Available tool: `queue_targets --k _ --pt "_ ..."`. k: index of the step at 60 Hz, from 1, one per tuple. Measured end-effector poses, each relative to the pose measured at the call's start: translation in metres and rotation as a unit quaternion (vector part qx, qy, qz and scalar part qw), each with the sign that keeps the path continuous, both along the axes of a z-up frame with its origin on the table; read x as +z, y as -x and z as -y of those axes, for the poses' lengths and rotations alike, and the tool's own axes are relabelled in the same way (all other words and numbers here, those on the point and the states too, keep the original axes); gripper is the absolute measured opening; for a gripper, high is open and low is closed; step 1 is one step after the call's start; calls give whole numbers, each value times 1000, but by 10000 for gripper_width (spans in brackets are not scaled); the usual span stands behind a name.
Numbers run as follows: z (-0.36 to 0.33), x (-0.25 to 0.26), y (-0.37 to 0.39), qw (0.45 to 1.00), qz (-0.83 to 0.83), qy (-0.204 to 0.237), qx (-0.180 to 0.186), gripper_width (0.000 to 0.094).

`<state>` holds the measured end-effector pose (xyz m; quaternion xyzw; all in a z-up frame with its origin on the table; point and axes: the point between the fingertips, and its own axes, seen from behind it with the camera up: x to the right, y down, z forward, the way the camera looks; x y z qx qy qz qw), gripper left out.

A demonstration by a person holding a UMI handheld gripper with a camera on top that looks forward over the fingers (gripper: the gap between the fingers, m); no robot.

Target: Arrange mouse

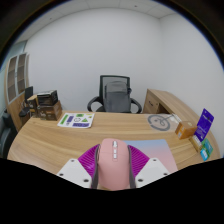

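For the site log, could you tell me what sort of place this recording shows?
Most likely an office: a wooden desk, a black office chair behind it, and a shelf by the wall. The gripper holds a pink mouse between its fingers.

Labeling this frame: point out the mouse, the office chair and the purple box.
mouse [113, 165], gripper view, its pink back.
office chair [116, 96], gripper view, its backrest.
purple box [205, 124], gripper view, its front face.

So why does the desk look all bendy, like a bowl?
In the gripper view, the wide-angle lens curves straight lines, so the wooden desk bows at its edges. The pink mouse held in the hand-held gripper looks big and soft because it is so near. The light is even, with a pale sheen on the desk.
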<state>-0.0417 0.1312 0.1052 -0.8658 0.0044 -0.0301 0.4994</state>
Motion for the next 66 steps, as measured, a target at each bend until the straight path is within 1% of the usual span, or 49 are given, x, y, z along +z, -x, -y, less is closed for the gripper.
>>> queue_targets --k 6,10,13,20,22,23,24,25,34,36,37,38,41,42,44,51,60,66 --pt "-26 -27 -61 1000 -5 22 -8 421" --pt "-37 -51 -92 998 -25 46 -22 423" --pt "-42 -69 -109 997 -29 63 -25 423" --pt "-49 -97 -126 996 -14 85 -10 425" --pt "-47 -107 -127 995 -9 98 -3 434" --pt "-47 -108 -126 995 -7 100 2 446" --pt "-51 -106 -127 996 -5 89 5 443" --pt "-50 -108 -127 996 -2 88 8 444" --pt "-52 -108 -127 996 -8 88 12 539" --pt "-50 -112 -128 995 -10 99 12 593" --pt "-47 -115 -128 994 -9 109 13 639" --pt "-45 -115 -129 993 -7 114 11 683" --pt "-46 -108 -134 994 -2 106 6 831" --pt "-44 -106 -135 994 -3 106 5 850" --pt "-39 -104 -132 994 -9 109 8 830" --pt "-9 -90 -125 994 -29 107 11 834" --pt "53 -62 -116 996 -14 93 4 838" --pt "105 -34 -103 997 -16 77 -12 836"
